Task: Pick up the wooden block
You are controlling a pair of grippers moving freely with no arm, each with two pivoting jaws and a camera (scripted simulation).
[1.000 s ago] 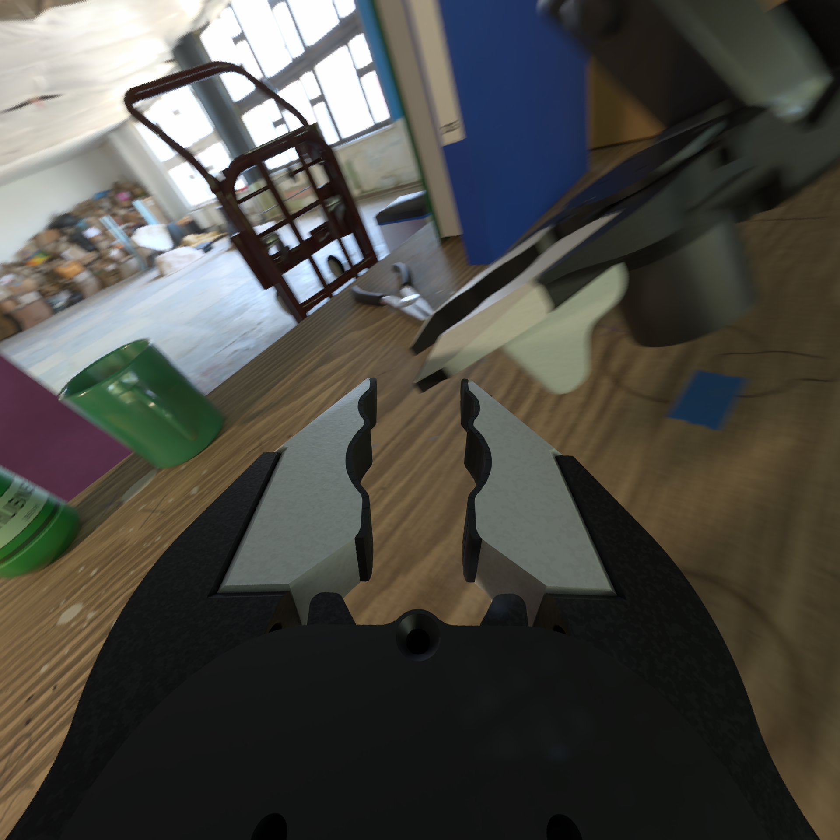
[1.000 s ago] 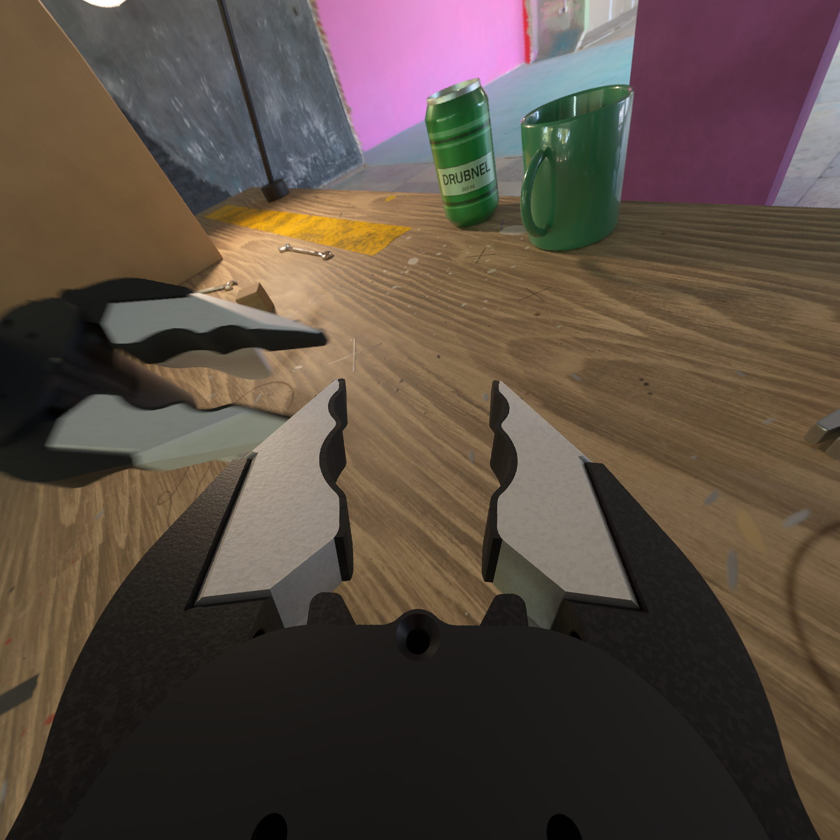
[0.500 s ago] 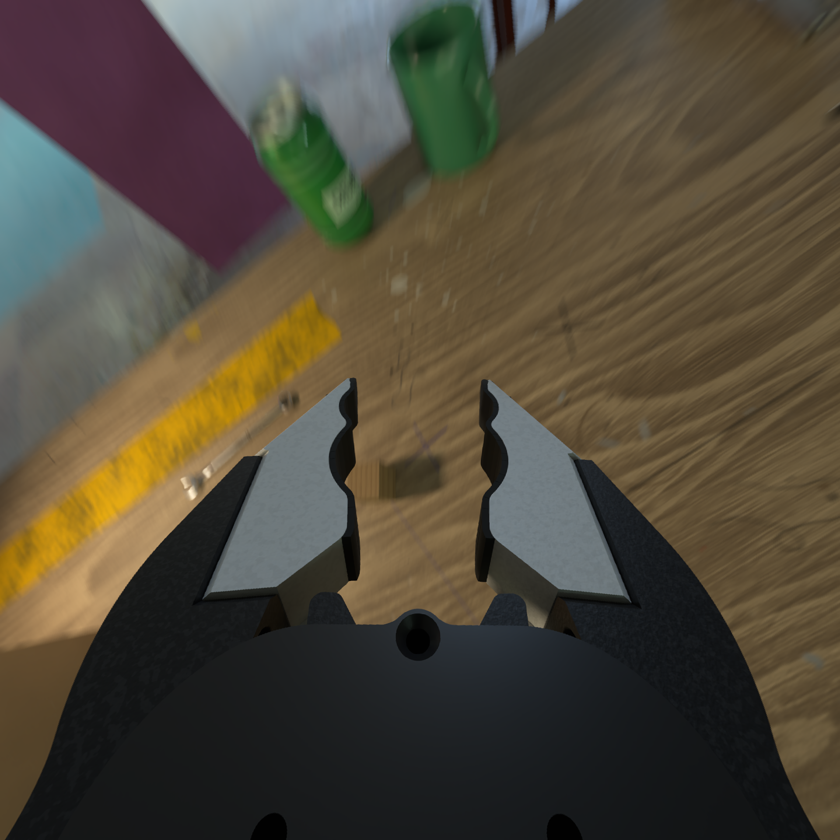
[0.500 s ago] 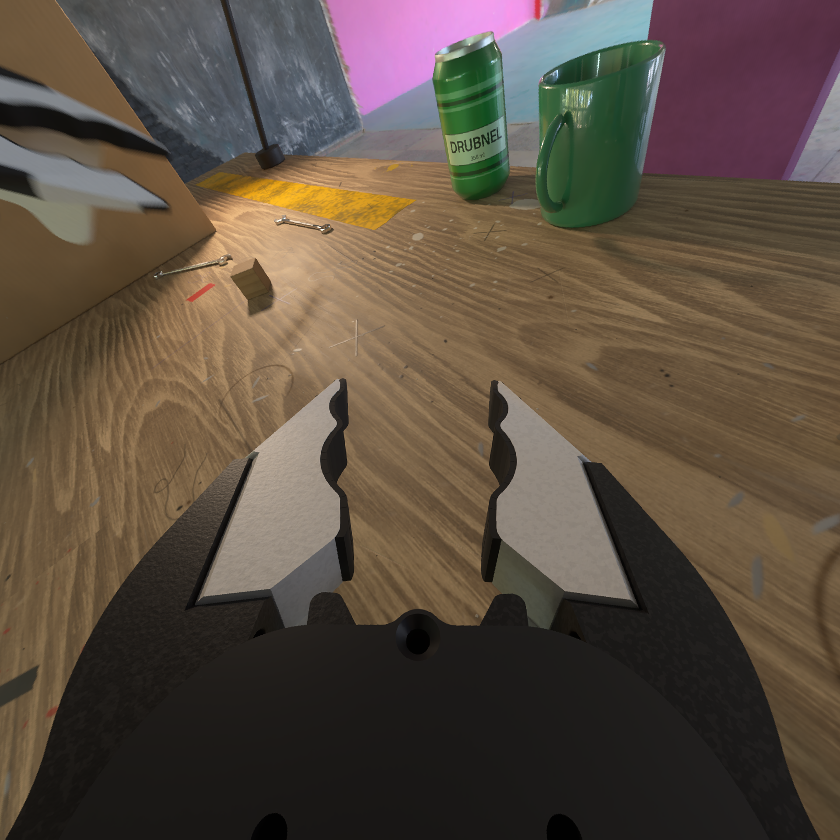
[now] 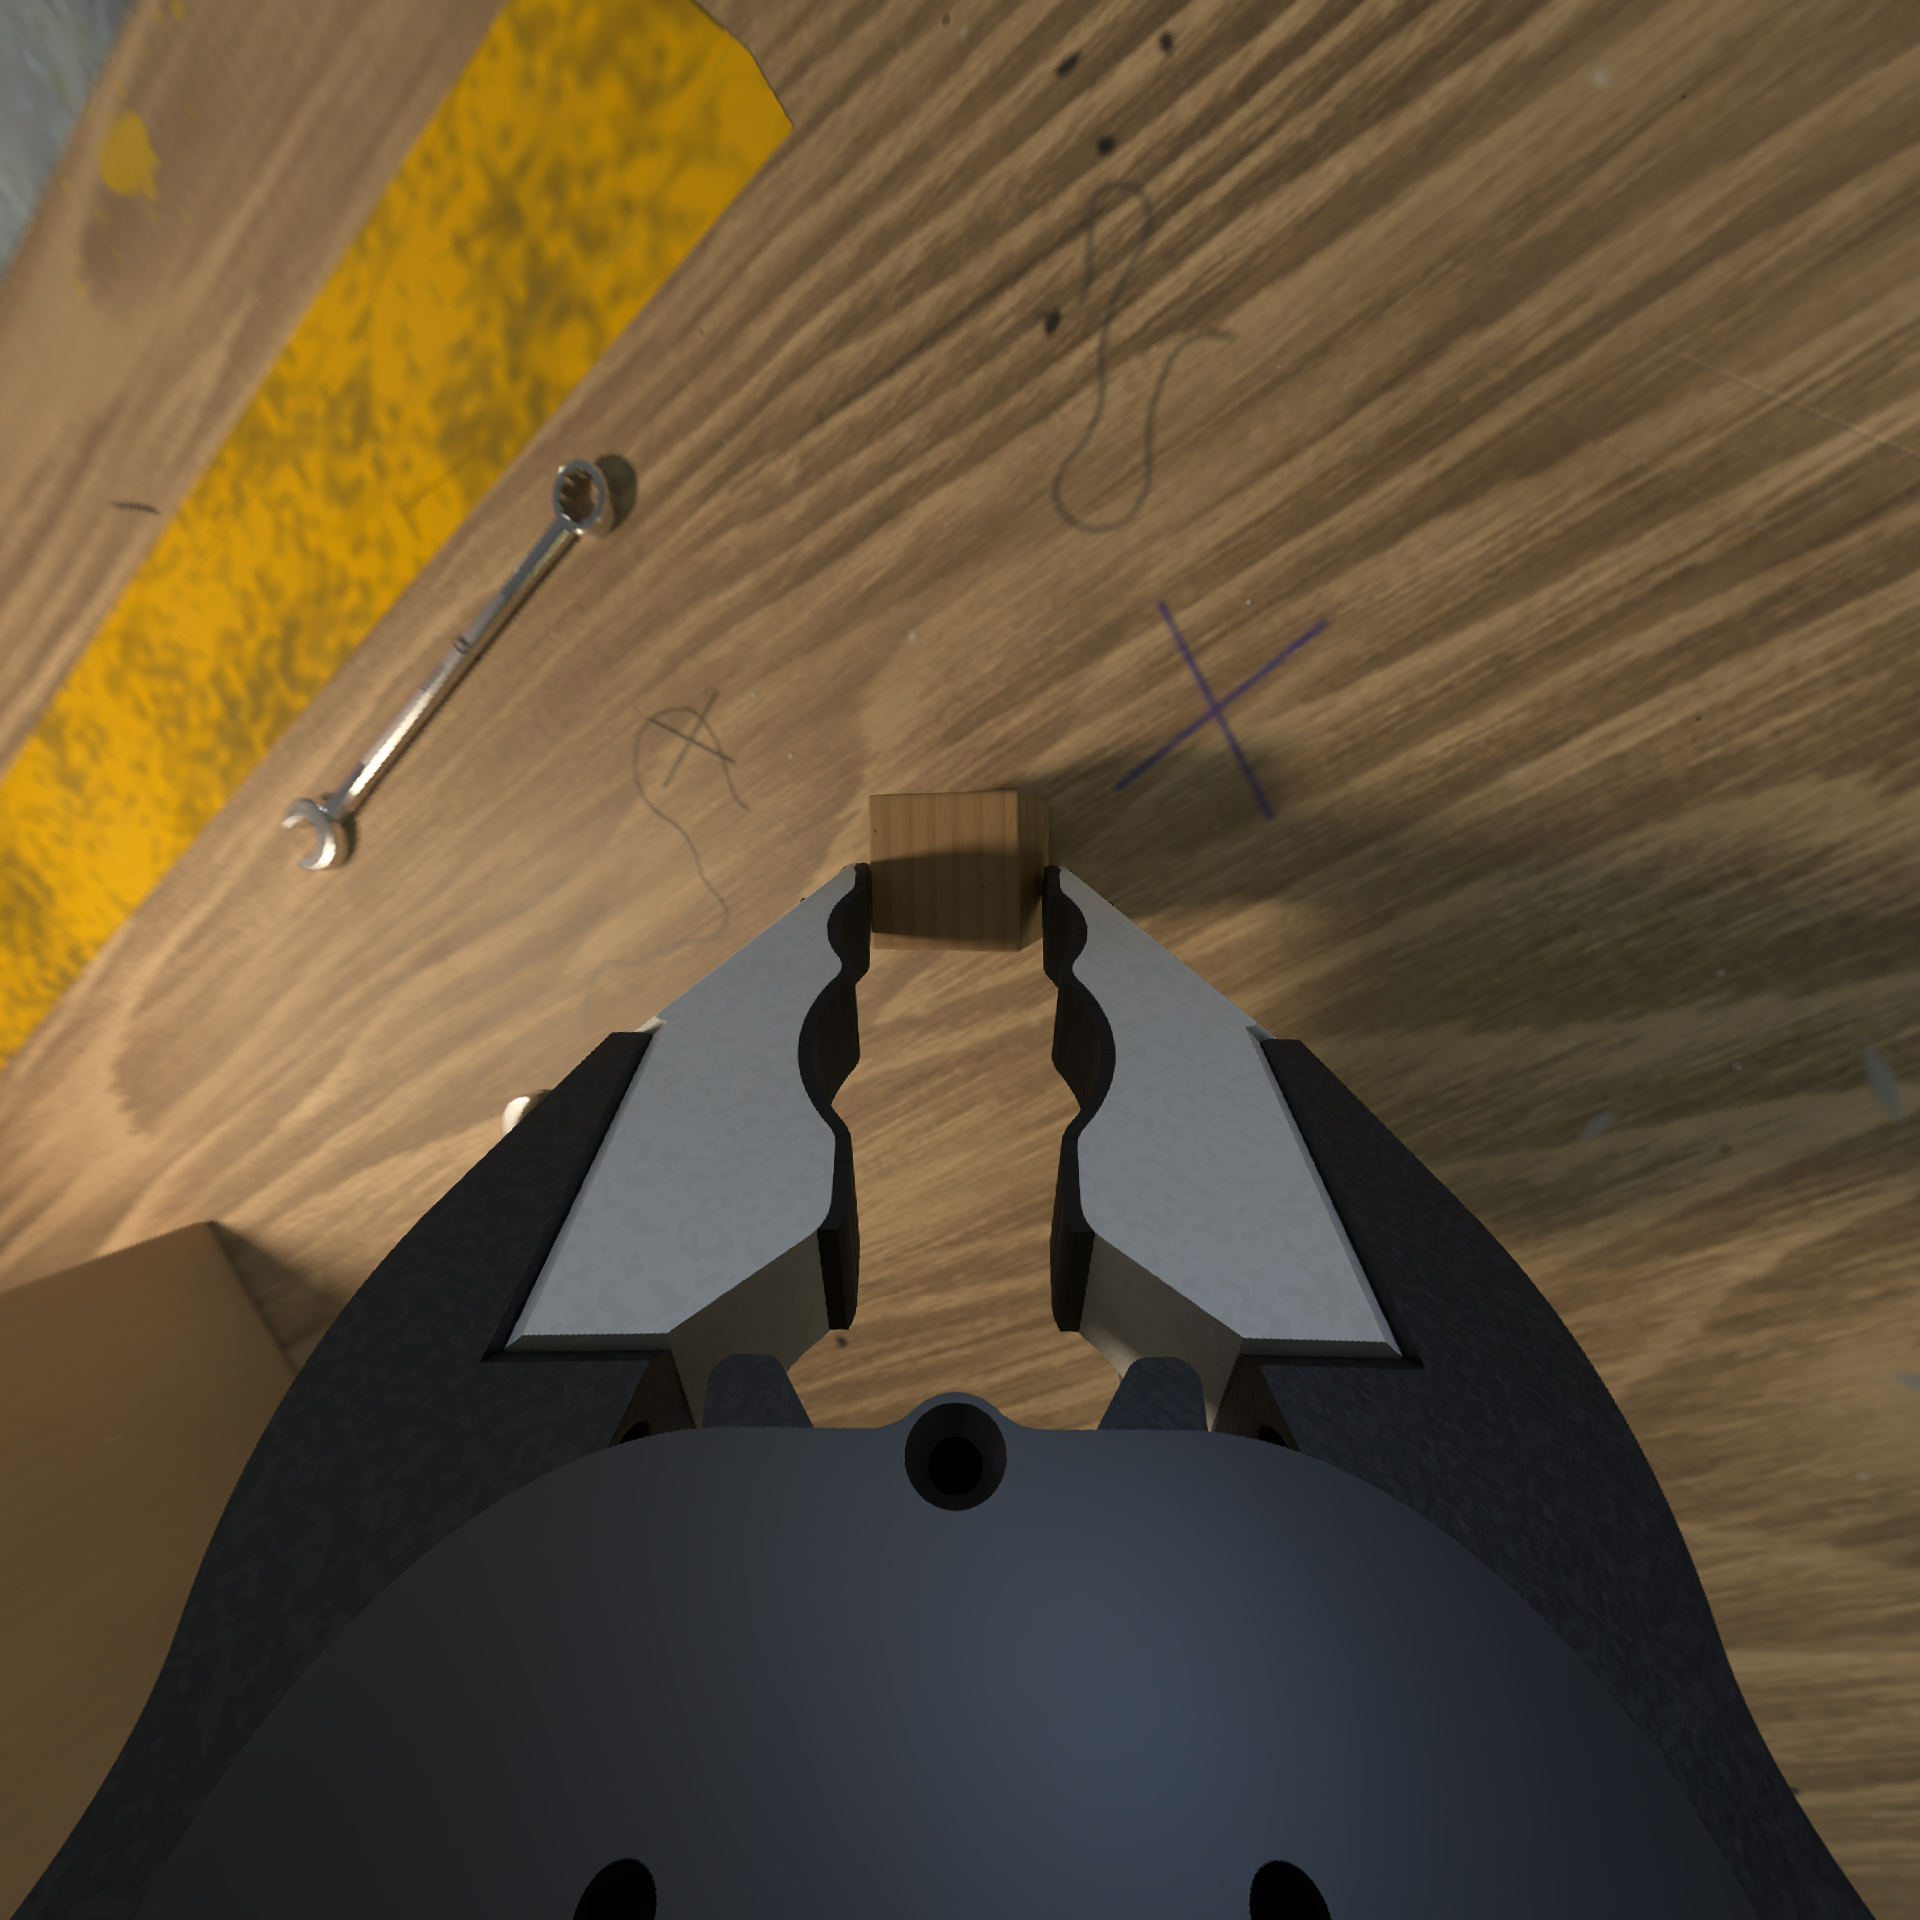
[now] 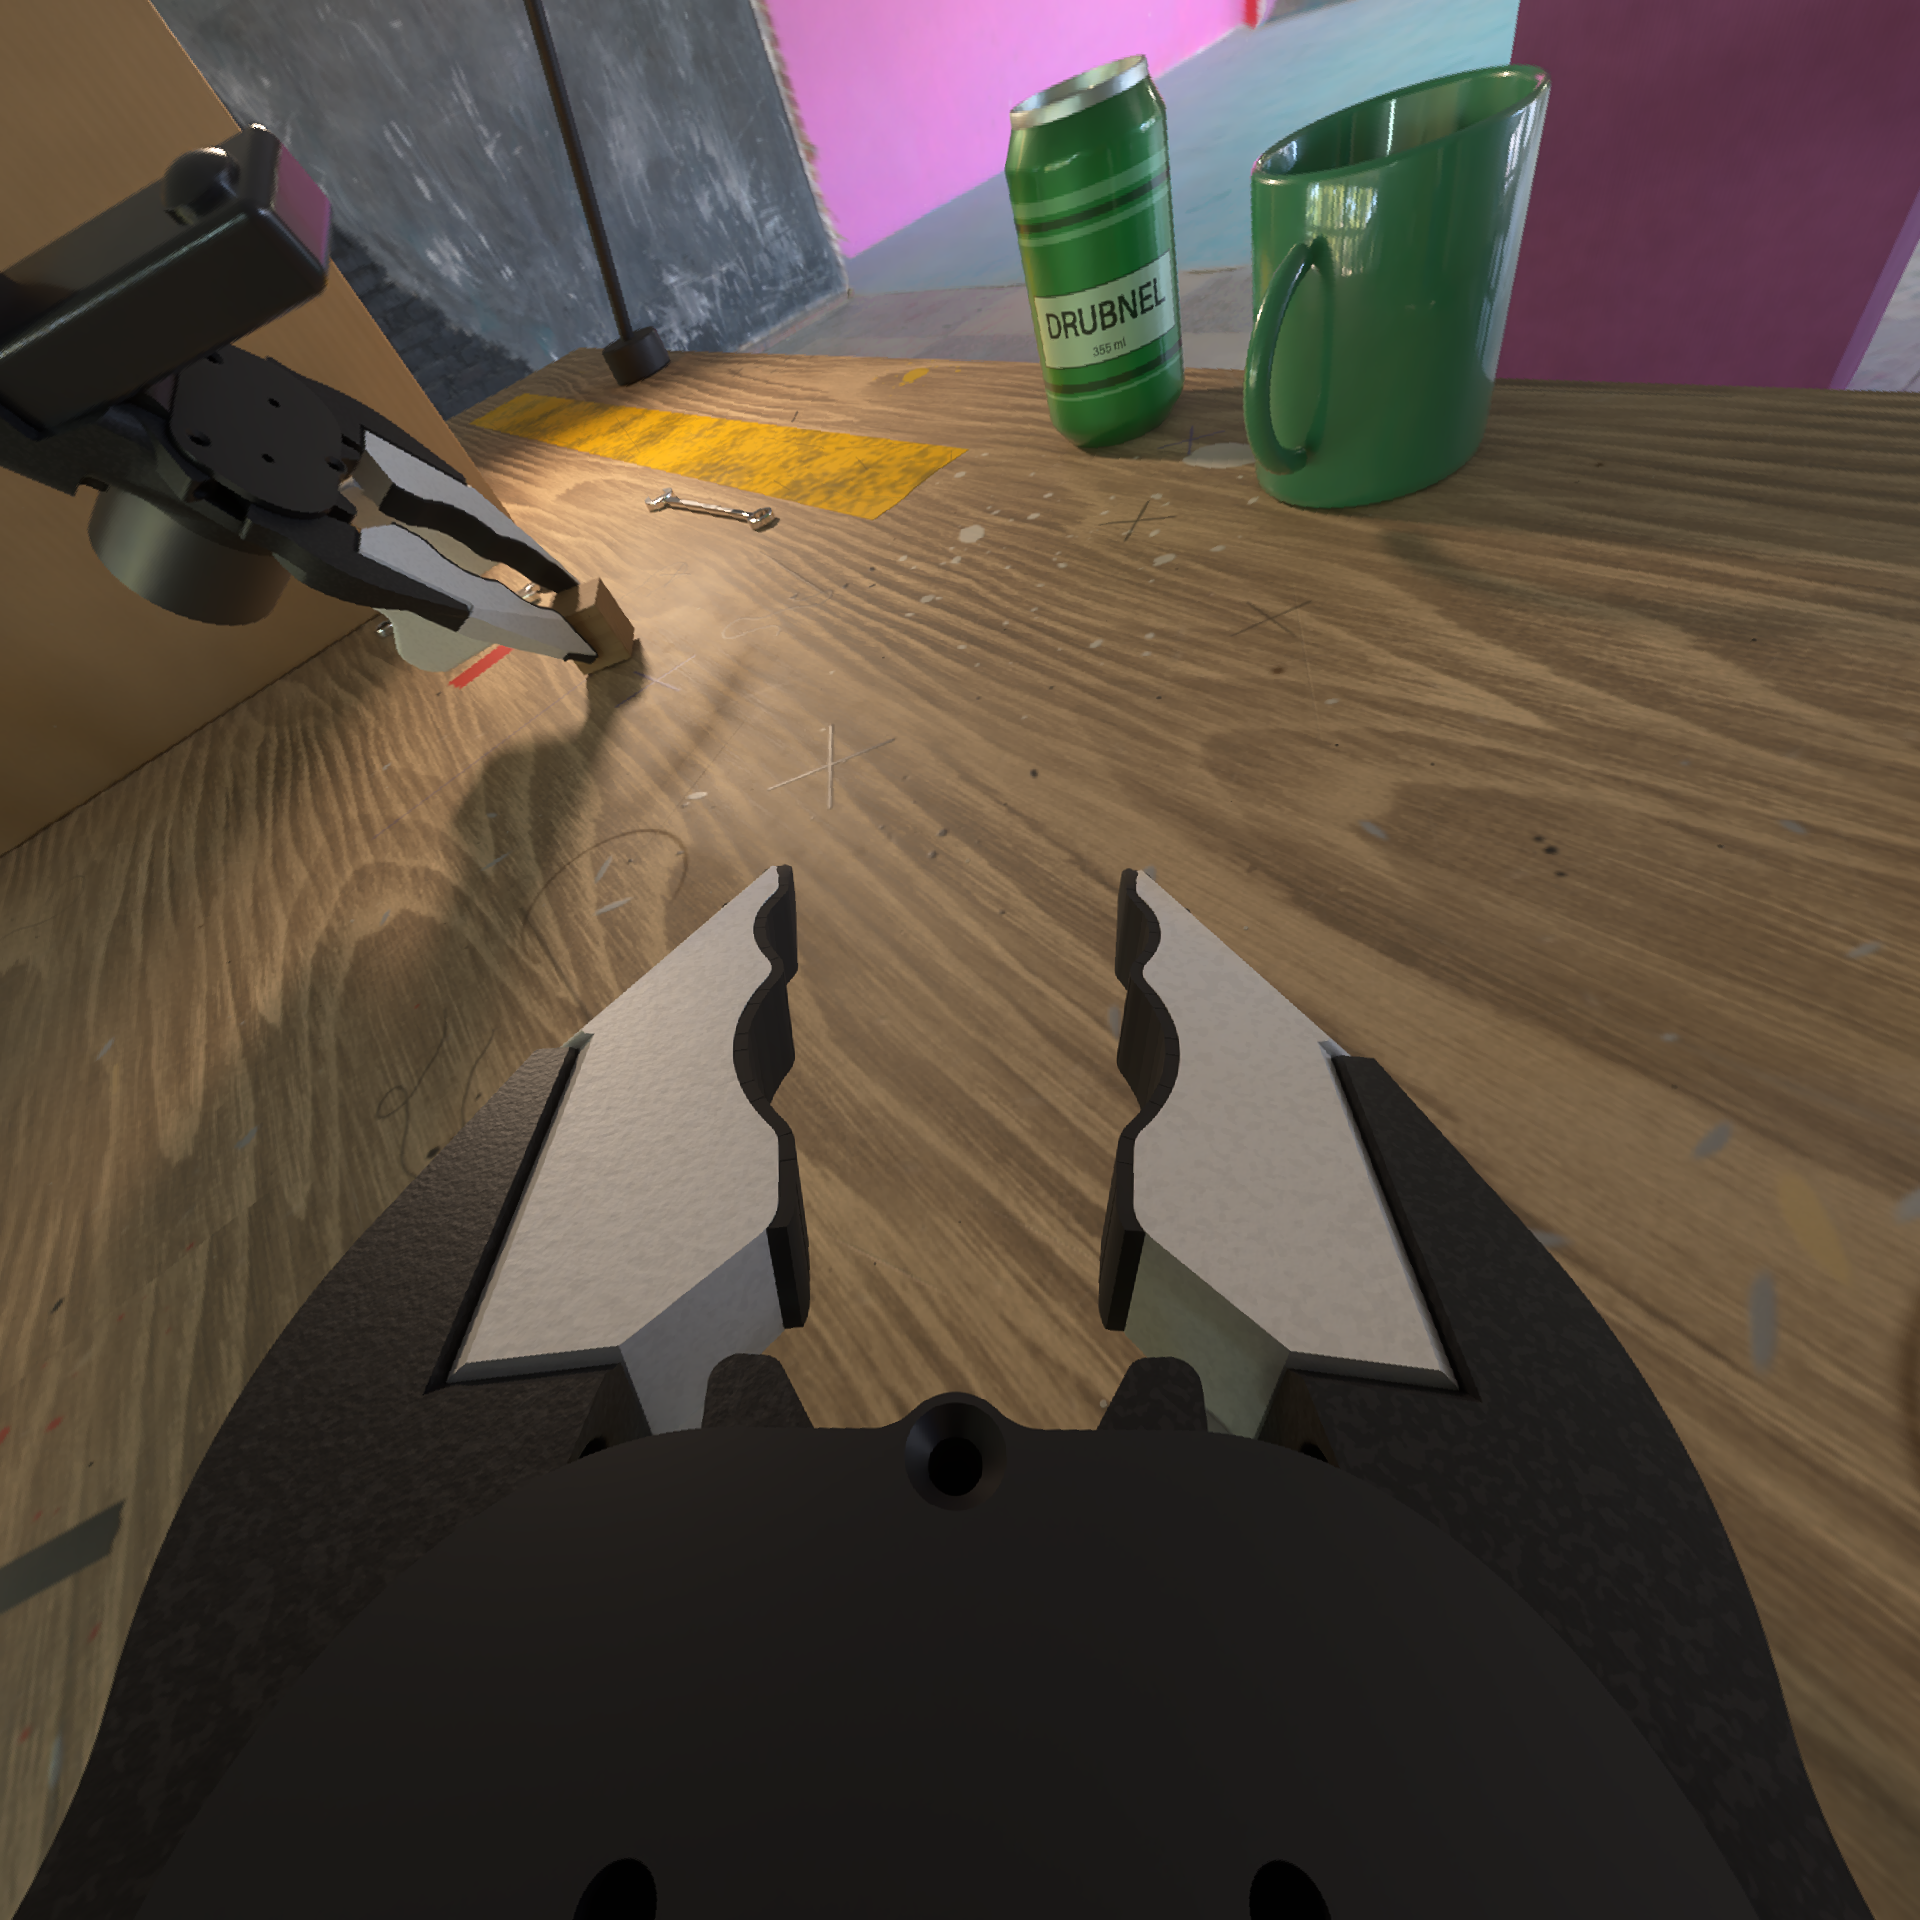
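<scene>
Below, the left gripper (image 5: 954, 883) points steeply down at the wooden table (image 5: 1455, 520), its two fingers set one on each side of the wooden block (image 5: 951, 868). Both fingertips (image 5: 854, 896) lie right at the block's side faces, with the near half of the block between them; whether they press on it or merely flank it cannot be told. The block rests on the table, beside a dark pen cross (image 5: 1218, 709) and near a small silver wrench (image 5: 447, 660). A yellow painted strip (image 5: 364, 416) runs past the wrench, and a corner of a cardboard box (image 5: 114, 1455) shows at the lower left.

From the right wrist view, the right gripper (image 6: 956, 883) hangs over bare table with its fingers wide apart and nothing between them. Farther off to its left, the left gripper (image 6: 569, 632) reaches the block (image 6: 608, 623) close to the box (image 6: 208, 644), its shadow falling on the table. At the far edge stand a green can (image 6: 1101, 260) and a green mug (image 6: 1382, 291), side by side and upright, well apart from the block. A dark pole (image 6: 592, 208) rises on a round foot behind the yellow strip (image 6: 717, 452), and the wrench (image 6: 712, 509) lies just beside that strip.
</scene>
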